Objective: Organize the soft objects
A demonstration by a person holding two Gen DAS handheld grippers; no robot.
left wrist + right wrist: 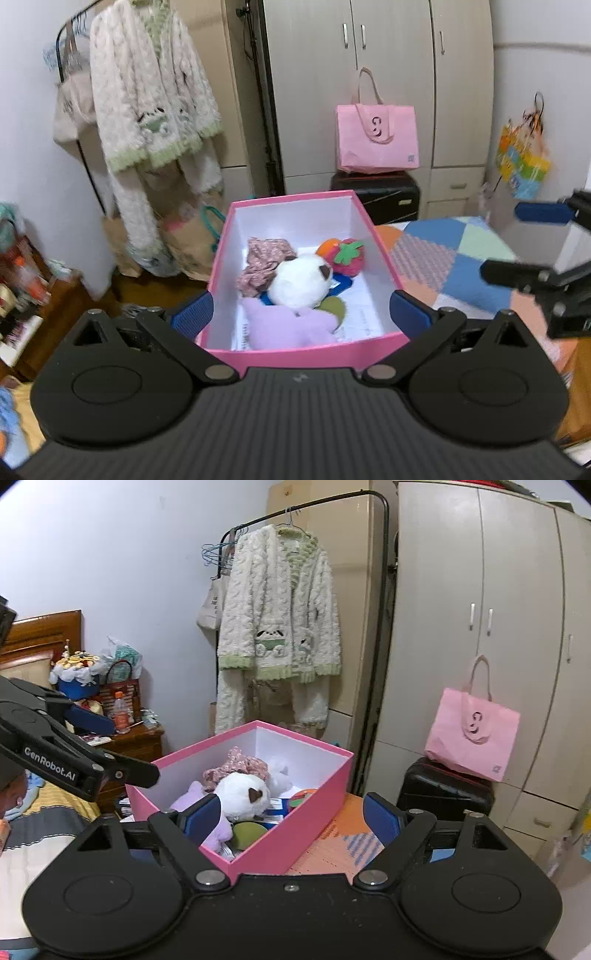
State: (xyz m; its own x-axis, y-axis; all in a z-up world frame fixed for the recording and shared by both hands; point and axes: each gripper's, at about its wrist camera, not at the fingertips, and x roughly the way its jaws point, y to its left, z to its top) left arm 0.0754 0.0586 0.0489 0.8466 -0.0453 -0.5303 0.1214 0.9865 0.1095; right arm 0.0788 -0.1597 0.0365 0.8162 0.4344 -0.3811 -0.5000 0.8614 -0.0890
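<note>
Hovering near the pink box (306,354), left gripper (303,314) and right gripper (291,816) are gaping empty, plush toys (301,282) sitting inside, apparently sorted.

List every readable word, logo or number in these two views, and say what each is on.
"GenRobot.AI": on the arm of the left gripper, seen from the right wrist view.
A curly logo, letters unclear: on the pink tote bag.
Small corner mark on the tote bag: too small to read.
Print on the papers in the pink box: too blurred to read.
</note>
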